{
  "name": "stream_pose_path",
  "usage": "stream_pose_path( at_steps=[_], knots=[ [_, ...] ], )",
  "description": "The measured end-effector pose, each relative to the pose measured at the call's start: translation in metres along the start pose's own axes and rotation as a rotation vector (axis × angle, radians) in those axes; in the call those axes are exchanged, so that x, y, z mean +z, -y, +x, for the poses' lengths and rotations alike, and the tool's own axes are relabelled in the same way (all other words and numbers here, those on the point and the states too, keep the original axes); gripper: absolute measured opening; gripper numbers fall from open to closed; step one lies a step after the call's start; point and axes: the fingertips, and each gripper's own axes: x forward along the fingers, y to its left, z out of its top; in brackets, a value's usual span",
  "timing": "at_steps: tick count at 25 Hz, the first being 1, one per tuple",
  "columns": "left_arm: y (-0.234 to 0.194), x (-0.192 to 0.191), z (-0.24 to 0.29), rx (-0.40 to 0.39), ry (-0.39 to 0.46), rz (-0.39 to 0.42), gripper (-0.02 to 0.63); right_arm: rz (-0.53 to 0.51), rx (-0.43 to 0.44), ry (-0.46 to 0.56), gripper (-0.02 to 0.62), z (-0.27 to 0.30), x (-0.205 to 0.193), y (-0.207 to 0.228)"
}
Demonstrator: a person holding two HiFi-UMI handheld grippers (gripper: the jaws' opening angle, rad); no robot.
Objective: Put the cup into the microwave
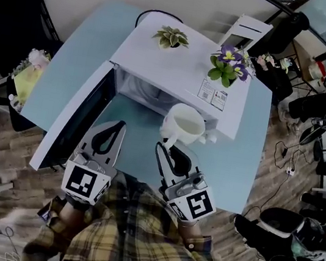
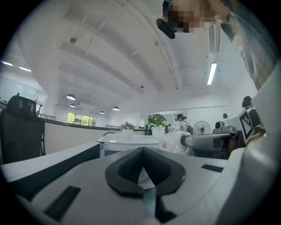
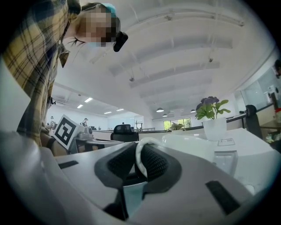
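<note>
Both arms, in plaid sleeves [image 1: 132, 239], reach up from six o'clock in the head view. The left gripper [image 1: 116, 126] points toward one o'clock, its jaws closed together and empty. The right gripper [image 1: 163, 146] points toward eleven o'clock, its jaws clamped on the handle of the cup [image 1: 184, 124].

plants [image 1: 171, 37] atop microwave [image 1: 179, 67], cup [image 1: 184, 124] before it

most of cup [image 3: 137, 157] hidden behind right tongs [image 3: 140, 167], microwave [image 1: 179, 67] interior largely hidden under its top
</note>
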Motion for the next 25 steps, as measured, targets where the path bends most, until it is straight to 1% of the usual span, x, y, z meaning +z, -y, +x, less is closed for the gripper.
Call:
stream_pose_path(
  at_steps=[5, 12, 25],
  knots=[
    [-0.006, 0.001, 0.001, -0.005, -0.005, -0.003, -0.008, 0.009, 0.002, -0.002, 0.058, 0.007, 0.000, -0.003],
    [-0.017, 0.001, 0.007, -0.038, -0.024, -0.019, -0.008, 0.027, -0.011, -0.015, 0.058, 0.019, -0.002, -0.008],
    [-0.025, -0.021, 0.011, -0.046, -0.074, -0.032, -0.008, 0.058, -0.027, -0.076, 0.060, 0.026, -0.030, -0.002]
  ],
)
